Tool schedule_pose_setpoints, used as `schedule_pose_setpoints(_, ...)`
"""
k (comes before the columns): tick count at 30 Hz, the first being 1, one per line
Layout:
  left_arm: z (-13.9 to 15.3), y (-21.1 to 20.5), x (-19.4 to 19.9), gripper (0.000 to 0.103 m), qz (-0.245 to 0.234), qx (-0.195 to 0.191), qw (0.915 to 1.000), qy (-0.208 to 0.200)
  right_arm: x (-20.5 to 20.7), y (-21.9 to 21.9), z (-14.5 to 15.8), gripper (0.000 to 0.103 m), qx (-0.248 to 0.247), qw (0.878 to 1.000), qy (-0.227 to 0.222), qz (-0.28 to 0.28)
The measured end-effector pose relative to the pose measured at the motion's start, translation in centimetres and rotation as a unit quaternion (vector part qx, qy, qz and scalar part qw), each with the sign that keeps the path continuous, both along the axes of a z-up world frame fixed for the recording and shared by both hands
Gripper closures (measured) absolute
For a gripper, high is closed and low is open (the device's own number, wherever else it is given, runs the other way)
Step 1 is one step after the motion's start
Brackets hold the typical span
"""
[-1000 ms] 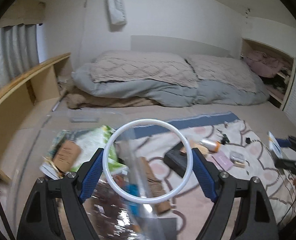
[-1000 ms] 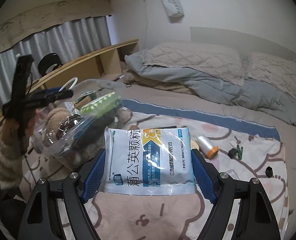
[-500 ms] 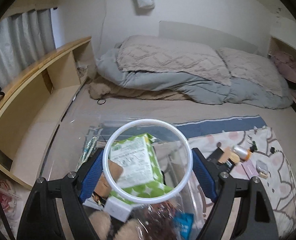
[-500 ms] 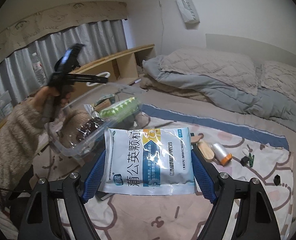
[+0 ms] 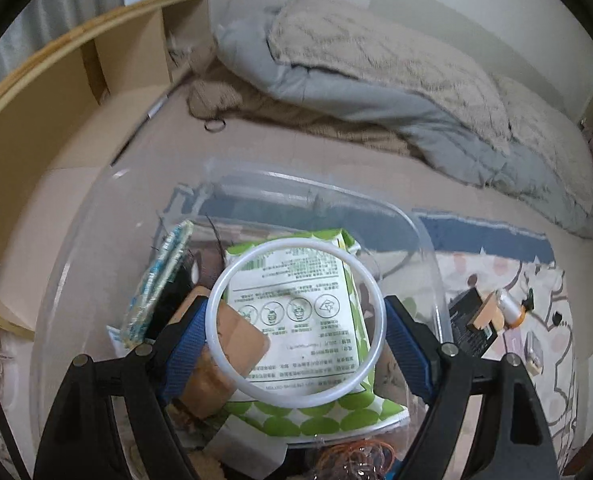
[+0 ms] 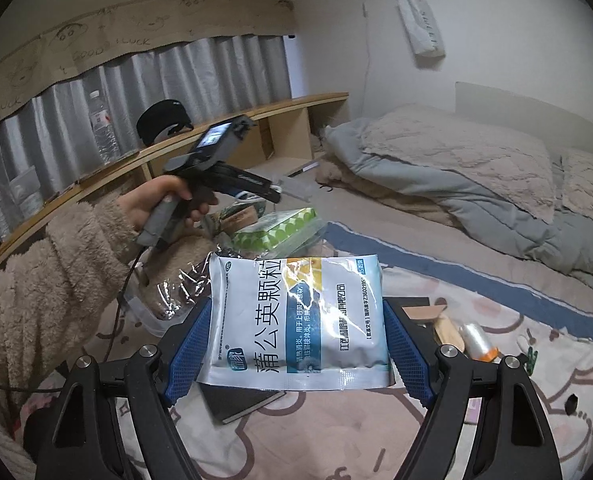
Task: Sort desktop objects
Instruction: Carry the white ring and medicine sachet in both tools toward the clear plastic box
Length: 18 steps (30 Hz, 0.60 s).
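We find sorting partly done. The clear bin [image 5: 424, 240] on the bed already holds a green pack [image 5: 320, 360] and other goods. The left gripper [image 5: 296, 324] has its jaws closed on a white ring [image 5: 370, 376], flat-on above the bin. The right gripper [image 6: 296, 332] grips a sachet [image 6: 296, 316], its long axis spanning the jaws, print running sideways. A bottle [image 6: 476, 340] and small items remain on the bed.

A beige-sheeted bed [image 5: 336, 168] carries everything. A pink cartoon-print blanket with a blue edge [image 6: 376, 432] lies spread over it, and a clear plastic storage tub [image 5: 428, 248] stands there. A rumpled grey-and-beige quilt [image 6: 476, 184] lies heaped further back.
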<state>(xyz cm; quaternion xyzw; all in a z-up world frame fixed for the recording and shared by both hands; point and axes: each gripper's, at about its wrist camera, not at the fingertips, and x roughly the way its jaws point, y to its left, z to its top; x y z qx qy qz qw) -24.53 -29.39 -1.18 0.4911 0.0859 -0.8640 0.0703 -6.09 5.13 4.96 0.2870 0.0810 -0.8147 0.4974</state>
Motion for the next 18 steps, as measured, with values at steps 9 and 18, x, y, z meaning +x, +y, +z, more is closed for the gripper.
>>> schedule_pose_setpoints(9,-2.3,1.5,-3.1,0.018,-0.009,0.048,0.9987,-0.014,-0.4,-0.4,0.0,0.020,-0.003,1.000,-0.005,0.000)
schedule_pose_setpoints(18,-3.3,0.4,-4.0,0.008,0.033,0.021,0.9992,0.002,-1.2,0.0,-0.6,0.020,0.001,1.000,-0.013,-0.009)
